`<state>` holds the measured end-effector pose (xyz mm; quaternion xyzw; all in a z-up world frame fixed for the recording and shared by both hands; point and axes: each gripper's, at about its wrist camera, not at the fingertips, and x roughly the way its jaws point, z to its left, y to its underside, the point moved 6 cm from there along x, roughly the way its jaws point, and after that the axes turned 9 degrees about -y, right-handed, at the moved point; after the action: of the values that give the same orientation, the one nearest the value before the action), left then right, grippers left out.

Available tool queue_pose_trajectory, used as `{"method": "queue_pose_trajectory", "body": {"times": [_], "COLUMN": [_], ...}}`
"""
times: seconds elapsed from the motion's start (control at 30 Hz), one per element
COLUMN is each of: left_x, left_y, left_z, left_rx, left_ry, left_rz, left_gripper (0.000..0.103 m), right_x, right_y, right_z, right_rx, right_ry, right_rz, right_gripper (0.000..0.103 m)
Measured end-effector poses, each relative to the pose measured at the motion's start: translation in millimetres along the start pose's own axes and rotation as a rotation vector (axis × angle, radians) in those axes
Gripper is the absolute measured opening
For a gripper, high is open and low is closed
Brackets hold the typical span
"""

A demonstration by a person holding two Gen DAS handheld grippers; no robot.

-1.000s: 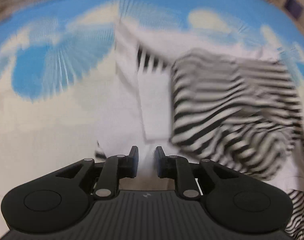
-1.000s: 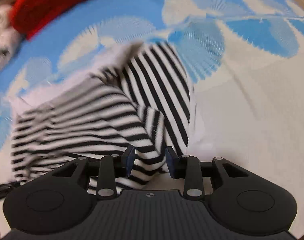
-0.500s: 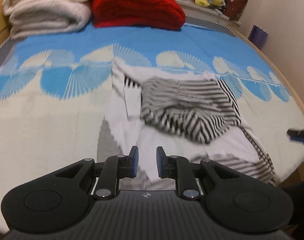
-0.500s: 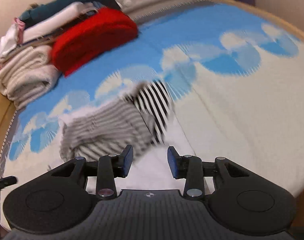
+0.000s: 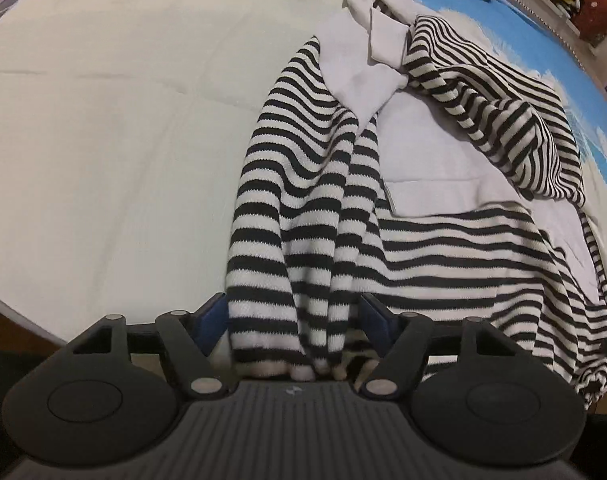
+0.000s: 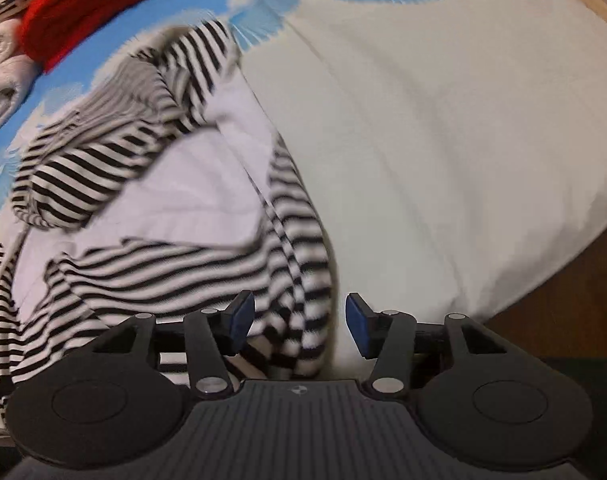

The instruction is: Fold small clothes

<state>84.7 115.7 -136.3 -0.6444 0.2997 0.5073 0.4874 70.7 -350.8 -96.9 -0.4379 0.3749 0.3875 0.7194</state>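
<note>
The left hand-held gripper is seen with its jaws spread wide, having just been opening; a bunched fold of the black-and-white striped garment hangs between the blue pads. The cloth fills nearly the whole gap and lies against the pads, but it is slack, so a release rather than a clamp is shown. The right hand-held gripper is likewise held apart, its jaws also having just been opening. A twisted striped edge of the same garment is found between them, near the left pad, with a clear gap to the right pad; it is not pinched. The garment is spread on the bed, over the cream and blue patterned cover, with its pale lining turned upward and a striped sleeve folded across the far part. A red folded blanket is seen beyond it, blurred in the right wrist view.
</note>
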Motion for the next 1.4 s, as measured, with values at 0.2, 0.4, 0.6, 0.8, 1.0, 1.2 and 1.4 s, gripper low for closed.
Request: {"method": "queue_pose_trajectory", "body": {"times": [0.2,0.4,0.6,0.8,1.0,1.2,1.4], "left_x": [-4,-25,-10,-4,-4,-22,-4], "left_y": [6,1,3,6,2,-3,4], "left_z": [-1,-5,-1,-7,-5,-10,-7], "left_rx": [0.017,0.015,0.024,0.065,0.043,0.063,0.068], "left_ry": [-0.045,-0.044,-0.010,-0.036,-0.014,-0.022,-0.031], "left_rz": [-0.063,-0.168,-0.062,-0.055,-0.067,-0.152,-0.049], "left_gripper": [0.039,0.013,0.035,0.052,0.020,0.011,0.039], "right_x": [11,11,12,19,19,9,11], "right_y": [12,12,13,19,23,17,19], "right_z": [1,1,2,2,11,11,1], "right_rx": [-0.017,-0.027,-0.024,-0.061,-0.156,-0.126,-0.061], "right_ry": [0.000,-0.029,0.023,0.027,0.064,0.029,0.049], "right_rz": [0.028,0.009,-0.021,0.000,0.007,-0.025,-0.010], "right_gripper": [0.052,0.011,0.012,0.033,0.036,0.014,0.028]}}
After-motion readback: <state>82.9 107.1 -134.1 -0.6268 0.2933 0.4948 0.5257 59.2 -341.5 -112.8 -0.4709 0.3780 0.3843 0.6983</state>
